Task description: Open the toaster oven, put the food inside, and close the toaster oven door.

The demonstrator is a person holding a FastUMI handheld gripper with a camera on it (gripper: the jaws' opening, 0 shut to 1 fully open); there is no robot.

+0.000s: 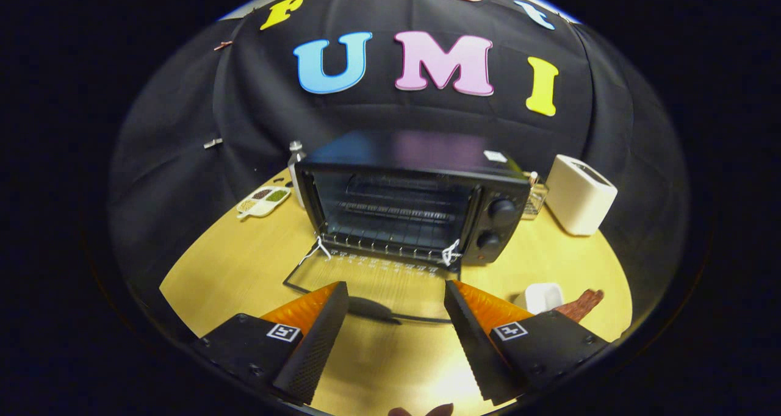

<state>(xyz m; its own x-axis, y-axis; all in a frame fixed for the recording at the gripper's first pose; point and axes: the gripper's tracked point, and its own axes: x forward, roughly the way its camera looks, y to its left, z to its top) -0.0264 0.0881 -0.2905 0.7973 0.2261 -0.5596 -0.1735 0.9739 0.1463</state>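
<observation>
A black toaster oven (415,199) stands on the wooden table (244,269), straight beyond my fingers. Its glass door (372,282) is folded down flat toward me, and the door's dark handle (372,309) lies between my fingertips. Wire racks show inside the open cavity. My gripper (396,297) is open with nothing between its fingers, hovering just above the door's front edge. A reddish-brown strip of food (583,305) lies on the table behind the right finger, next to a small white dish (543,295).
A white toaster (579,202) sits to the right of the oven, with a wire rack (536,199) between them. Left of the oven are a white tray of seeds (263,201) and a bottle (296,160). Black cloth walls surround the table.
</observation>
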